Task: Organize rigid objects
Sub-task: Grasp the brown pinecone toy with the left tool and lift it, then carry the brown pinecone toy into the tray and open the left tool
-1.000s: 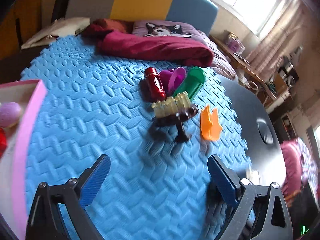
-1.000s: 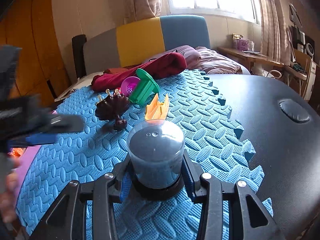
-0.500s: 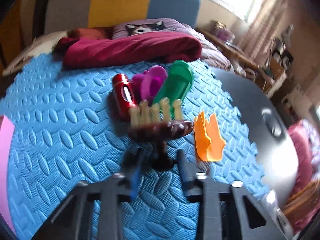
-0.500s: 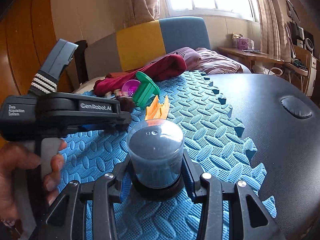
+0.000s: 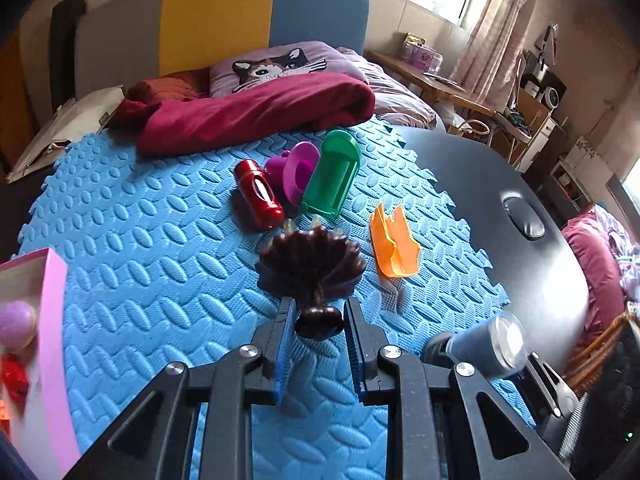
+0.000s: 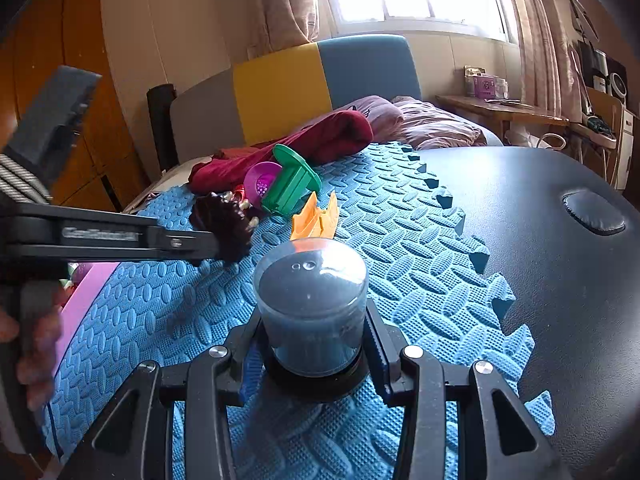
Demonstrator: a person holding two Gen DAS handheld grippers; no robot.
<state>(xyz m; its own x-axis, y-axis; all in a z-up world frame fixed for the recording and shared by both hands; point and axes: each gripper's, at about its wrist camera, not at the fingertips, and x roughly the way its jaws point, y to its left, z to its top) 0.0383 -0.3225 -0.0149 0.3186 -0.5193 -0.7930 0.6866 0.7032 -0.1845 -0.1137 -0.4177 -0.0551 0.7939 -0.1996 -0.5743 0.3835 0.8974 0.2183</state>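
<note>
Brown toy cake stand now clamped in my left gripper, right gripper holding grey canister; next carry stand to pink box.

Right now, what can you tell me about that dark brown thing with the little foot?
The brown stand looks like shiny dark plastic: a ribbed, scalloped top on a thin stem with a small round foot. Pale yellow pegs poke out of its far side. It is tipped over, its underside facing the left camera. The left claw has just closed on its stem near the foot, with the pads pressing from both sides. It appears lifted off the blue mat, in front of the red, purple and green toys.
</note>
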